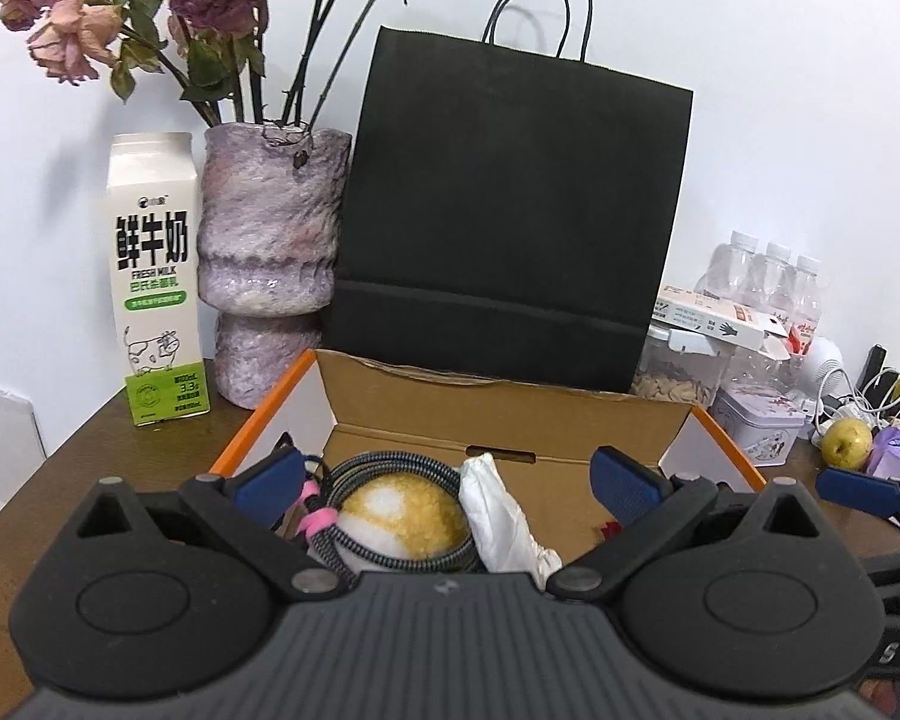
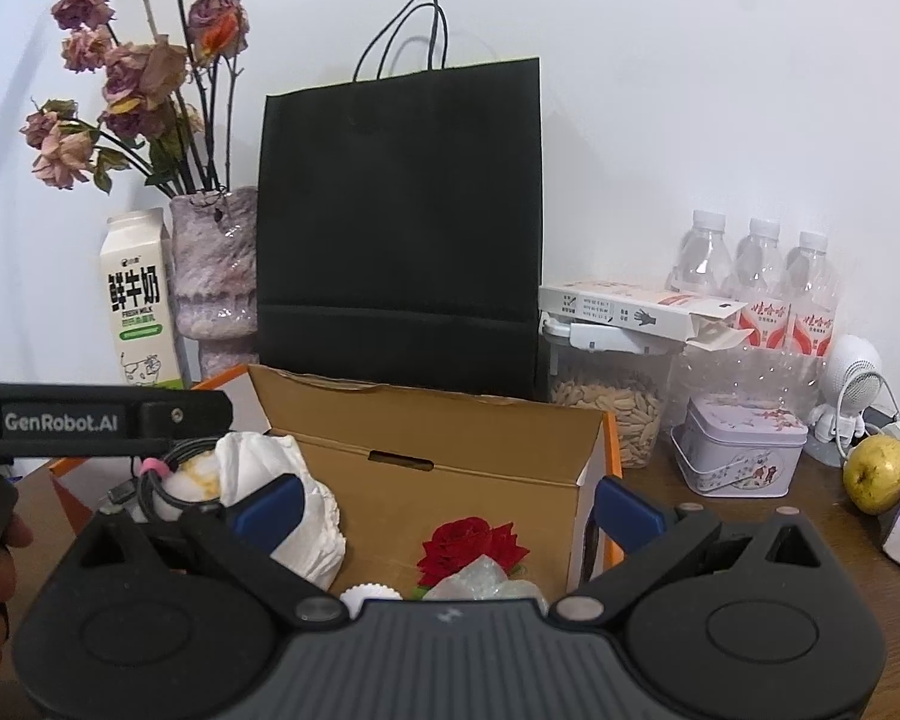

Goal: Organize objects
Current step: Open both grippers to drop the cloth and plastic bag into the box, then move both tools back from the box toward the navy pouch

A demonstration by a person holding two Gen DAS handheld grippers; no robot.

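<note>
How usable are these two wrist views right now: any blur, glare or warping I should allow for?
Left wrist view: sharp, evenly lit; fisheye bows the black bag and leans the milk carton; dark corners. Right wrist view: also sharp, soft shadows on the wall, a small shine on the vase, the same curved edges.

Your left black two-finger gripper with blue pads point(image 1: 450, 480) points slightly downward, jaws spread wide, nothing pinched. Your right black blue-padded gripper point(image 2: 450, 507) sits just beside it, tilted the same way, equally wide and empty.
</note>
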